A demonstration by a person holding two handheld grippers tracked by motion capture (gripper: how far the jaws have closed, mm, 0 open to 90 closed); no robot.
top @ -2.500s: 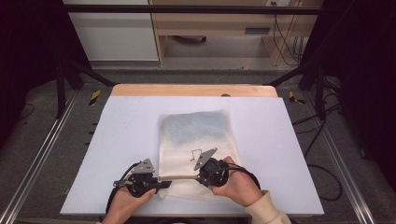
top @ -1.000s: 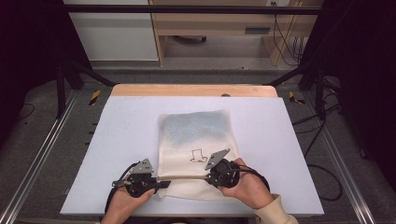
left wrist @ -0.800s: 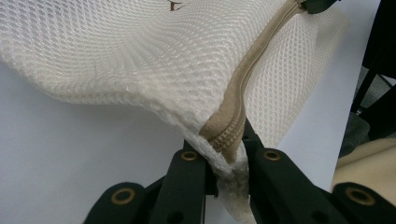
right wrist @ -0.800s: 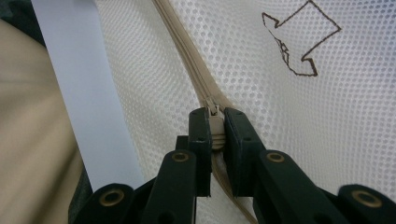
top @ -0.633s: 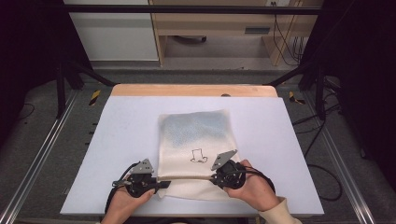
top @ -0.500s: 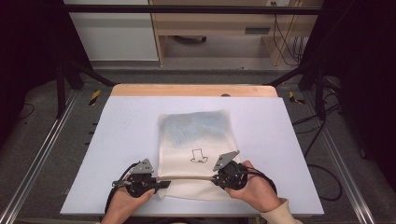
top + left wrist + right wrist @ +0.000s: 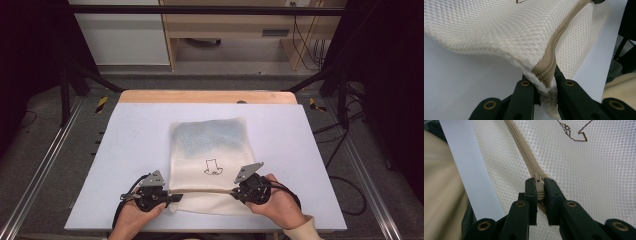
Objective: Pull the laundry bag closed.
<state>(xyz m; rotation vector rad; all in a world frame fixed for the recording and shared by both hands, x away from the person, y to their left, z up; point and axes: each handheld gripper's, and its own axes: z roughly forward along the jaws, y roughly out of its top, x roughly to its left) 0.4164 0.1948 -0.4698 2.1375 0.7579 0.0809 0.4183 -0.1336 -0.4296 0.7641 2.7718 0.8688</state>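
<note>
High view: a white mesh laundry bag [image 7: 210, 150] flat on the pale surface [image 7: 125, 150], near the front edge, long axis running from the person outward, closed end far, zipper end near. Beige zipper [image 7: 202, 191] crossing the near end left to right, at right angles to that long axis. Left tongs [image 7: 172, 198] at the zipper's left end, right tongs [image 7: 234, 192] toward its right end, a hand behind each. A small line drawing [image 7: 212, 167] printed on the bag just above the zipper.

Left gripper view: left tongs [image 7: 545, 86] clamped shut on the bag's corner, pinching mesh [image 7: 499, 32] and the zipper's end [image 7: 546, 71] together; fabric lifted and bunched off the surface, zipper tape stretching away up and right.

Right gripper view: right tongs [image 7: 538, 191] closed on the zipper pull [image 7: 538, 185], slider sitting between the pads, tape [image 7: 520, 145] running away up and left, drawing [image 7: 574, 131] off to the right.

Step in hand, by judgement: drawing the slider along the zipper. To do well: hold the left corner firm as an anchor, keep the tape taut and straight between both tongs, pull the slider level along the tape's line rather than upward, avoid snagging loose mesh in the teeth, and keep a squeeze on the small pull to stop it slipping out.
</note>
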